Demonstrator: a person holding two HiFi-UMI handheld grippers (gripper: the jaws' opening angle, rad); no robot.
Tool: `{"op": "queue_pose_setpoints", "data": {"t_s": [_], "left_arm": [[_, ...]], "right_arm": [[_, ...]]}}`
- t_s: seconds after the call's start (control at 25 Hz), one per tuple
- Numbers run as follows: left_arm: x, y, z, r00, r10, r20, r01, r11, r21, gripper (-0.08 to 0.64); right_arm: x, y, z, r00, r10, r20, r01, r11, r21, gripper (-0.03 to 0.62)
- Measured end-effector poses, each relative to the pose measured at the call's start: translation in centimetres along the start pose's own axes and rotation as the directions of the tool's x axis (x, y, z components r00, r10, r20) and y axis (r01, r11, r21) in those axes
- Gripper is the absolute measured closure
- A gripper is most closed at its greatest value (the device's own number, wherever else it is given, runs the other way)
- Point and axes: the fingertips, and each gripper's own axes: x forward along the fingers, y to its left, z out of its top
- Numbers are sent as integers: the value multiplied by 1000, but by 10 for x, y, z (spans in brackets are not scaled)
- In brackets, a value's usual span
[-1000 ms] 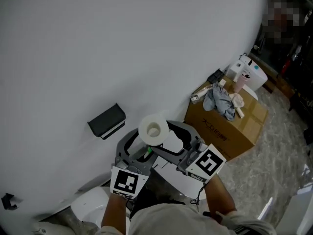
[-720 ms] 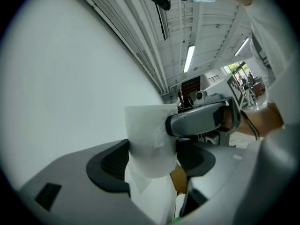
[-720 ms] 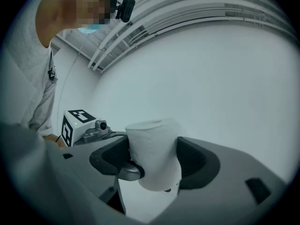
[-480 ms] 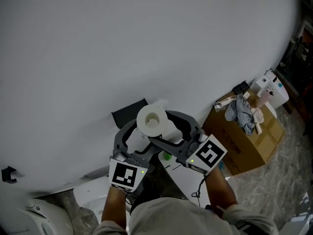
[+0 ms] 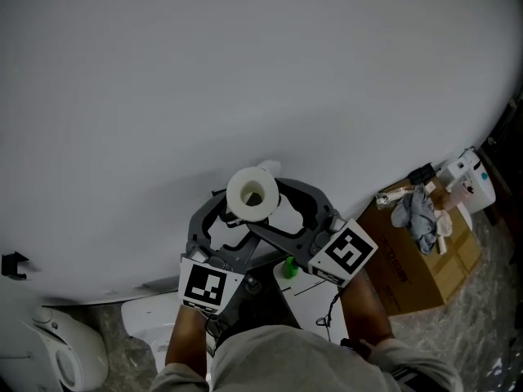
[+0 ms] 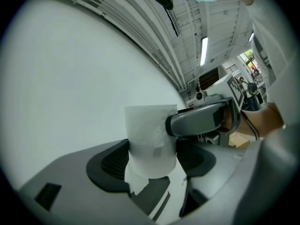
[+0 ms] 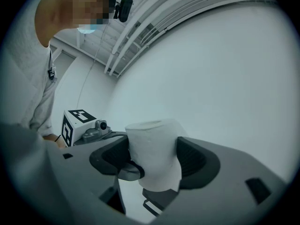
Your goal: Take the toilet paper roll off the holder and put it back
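The roll [image 5: 252,194] is off the wall [image 5: 245,72] and in the air, clamped by both claws at once. The left claw [image 6: 152,156] is clenched on it, its ribbed pads against the paper on either side. The right claw [image 7: 152,161] is clenched on it too, coming in from the other side so that the two pairs of jaws cross around the roll. One right-claw finger lies against the roll just beside the left claw's far pad. The roll stands with its core open upward, and a loose tail of sheet hangs below the left claw's pads. This doubled grip probably steadies a soft, easily crushed thing and keeps the core lined up for sliding back onto its bar. Both claws point roughly level at the wall straight ahead of them, with the roll close to it. The holder itself cannot be made out; it is likely hidden behind the roll and jaws. The task seems to be in its second half, returning the roll. A cardboard box [image 5: 425,251] sits well off beyond the right claw's outer side, lower down.
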Motion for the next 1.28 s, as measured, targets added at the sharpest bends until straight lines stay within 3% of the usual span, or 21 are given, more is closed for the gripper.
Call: {"op": "queue_pose_setpoints", "data": {"t_s": [0.24,0.64,1.28], "left_arm": [[4,30,-9,1000,5,-21,-5,1000,15,241],[24,57,-52,998,-21,-63,18,999,-47,241],[52,54,-117,981,-81,-178,56,989,-137,241]], "right_arm": [[29,-10,-2,1000,5,14,-5,1000,6,270],[62,-32,-42,999,-8,-48,10,999,46,270],[69,-57,-111,989,-9,-147,35,985,169,270]]}}
